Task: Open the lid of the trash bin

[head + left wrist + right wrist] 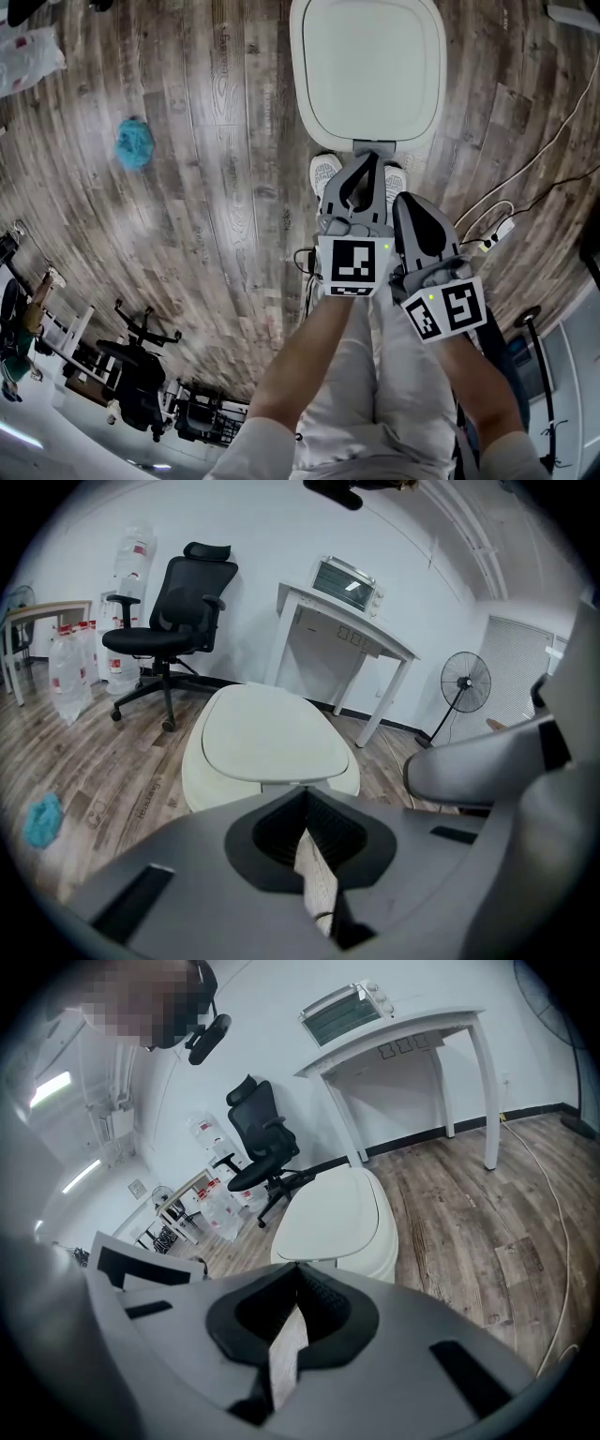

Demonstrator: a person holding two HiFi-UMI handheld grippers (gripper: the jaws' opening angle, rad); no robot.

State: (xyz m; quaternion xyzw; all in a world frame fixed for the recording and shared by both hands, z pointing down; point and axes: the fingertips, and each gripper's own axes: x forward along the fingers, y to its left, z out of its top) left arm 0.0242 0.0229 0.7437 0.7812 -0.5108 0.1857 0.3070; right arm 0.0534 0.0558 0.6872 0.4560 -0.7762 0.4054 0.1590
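Observation:
The white trash bin point(367, 66) stands on the wood floor straight ahead of me, its flat lid point(267, 733) down and closed. The bin point(336, 1218) also shows in the right gripper view, ahead and slightly right of the jaws. My left gripper point(374, 157) hovers at the bin's near edge, just above the small front tab, jaws shut with nothing between them point(304, 794). My right gripper point(405, 200) sits beside it, a little further back from the bin, also shut and empty point(298, 1274).
A blue cloth point(135, 142) lies on the floor to the left. A black office chair point(169, 621) and water bottles point(70, 672) stand behind the bin, with a white desk point(347, 621), a fan point(466, 682), and cables with a power strip point(492, 234) to the right.

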